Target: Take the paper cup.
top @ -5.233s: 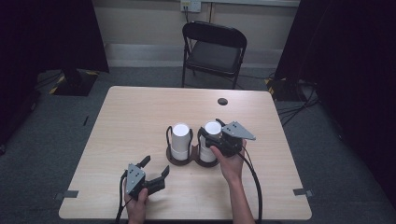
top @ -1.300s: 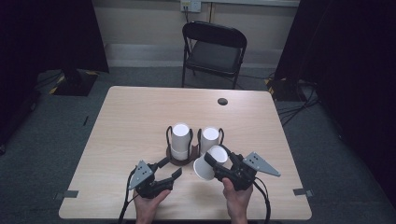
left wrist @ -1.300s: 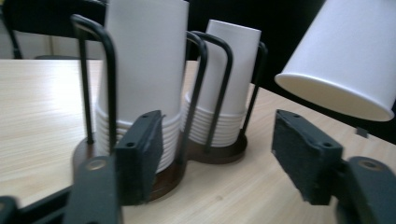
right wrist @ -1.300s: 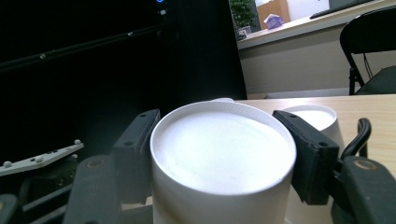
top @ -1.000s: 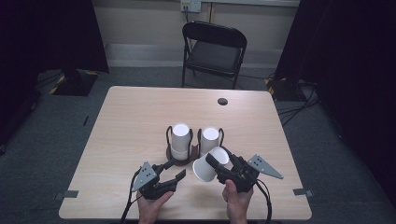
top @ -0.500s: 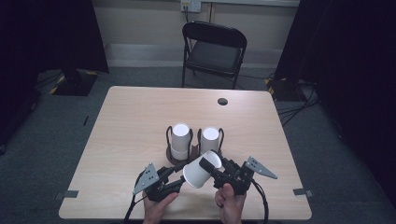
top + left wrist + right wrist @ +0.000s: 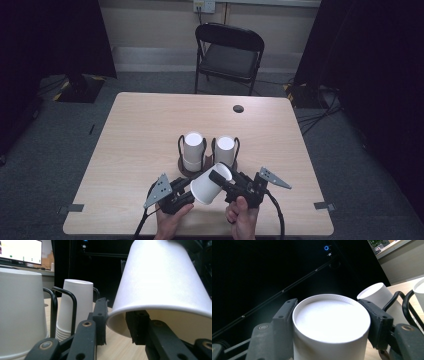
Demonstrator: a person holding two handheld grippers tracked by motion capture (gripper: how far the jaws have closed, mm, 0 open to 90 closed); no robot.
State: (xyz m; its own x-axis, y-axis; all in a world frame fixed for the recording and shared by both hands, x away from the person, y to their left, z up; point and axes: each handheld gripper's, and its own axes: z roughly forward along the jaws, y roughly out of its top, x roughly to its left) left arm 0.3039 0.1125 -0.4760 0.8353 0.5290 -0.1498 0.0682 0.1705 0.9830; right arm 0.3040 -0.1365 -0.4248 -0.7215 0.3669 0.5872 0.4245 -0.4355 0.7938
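Since half a second ago the paper cup (image 7: 209, 183) has barely shifted; the right gripper (image 7: 224, 180) stays clamped across its base end, above the table (image 7: 140, 125) in front of the wire cup holder (image 7: 207, 155). The cup lies tilted, long axis running from base at upper right to open mouth at lower left, toward the left gripper (image 7: 186, 189). In the left gripper view one jaw sits inside the rim and one outside, apart; rim contact is hard to tell.

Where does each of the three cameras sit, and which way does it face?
High view: above the person's side, facing forward and down on the table; both hands show.
Left gripper view: on the left gripper, facing along its jaws, which straddle the tilted cup rim.
Right gripper view: on the right gripper, facing the cup's closed base between its jaws.
Shared: the held cup, the stacked cups.
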